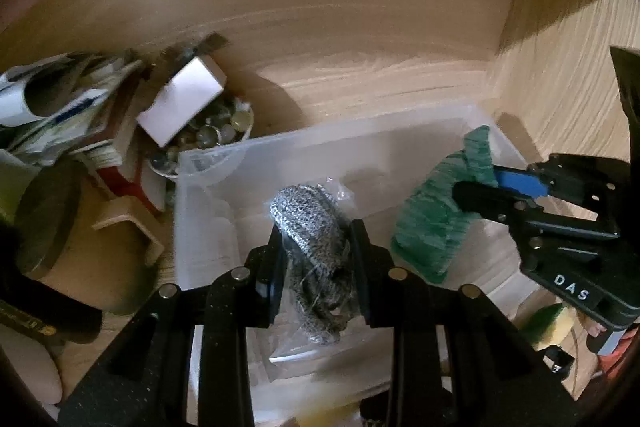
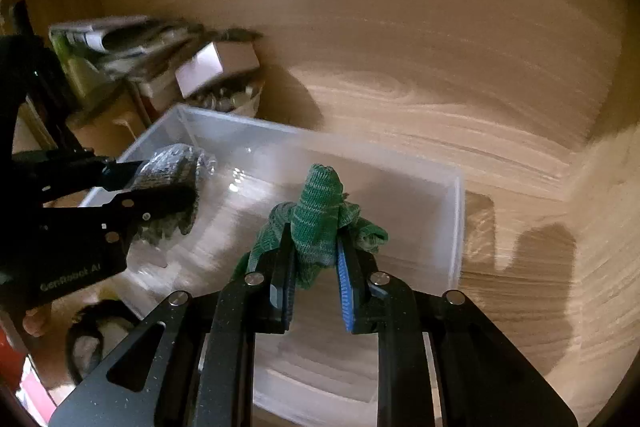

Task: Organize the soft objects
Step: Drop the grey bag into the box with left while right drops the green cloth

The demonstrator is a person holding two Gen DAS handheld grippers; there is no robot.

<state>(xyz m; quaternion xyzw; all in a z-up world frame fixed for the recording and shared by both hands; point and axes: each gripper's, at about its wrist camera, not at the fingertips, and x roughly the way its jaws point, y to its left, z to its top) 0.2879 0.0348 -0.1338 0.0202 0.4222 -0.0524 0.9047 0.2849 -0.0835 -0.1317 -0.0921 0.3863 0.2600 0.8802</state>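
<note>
Left tool (image 1: 316, 247) pinching grey knit (image 1: 310, 215) (over bin (image 1: 208, 163))

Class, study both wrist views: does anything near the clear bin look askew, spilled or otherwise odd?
Beyond the clear bin, a white box sits tilted on a bowl of small round objects, beside a leaning pile of papers. The grey knit bundle and green knit cloth are simply gripped over the bin.

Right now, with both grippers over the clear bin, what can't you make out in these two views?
- Left wrist view: lower end of the grey knit item, bagged in plastic, hidden by the left gripper.
- Both views: the green knit item is bunched in the right gripper; its kind is unclear.
- Clutter beyond the clear bin: blurred.
</note>
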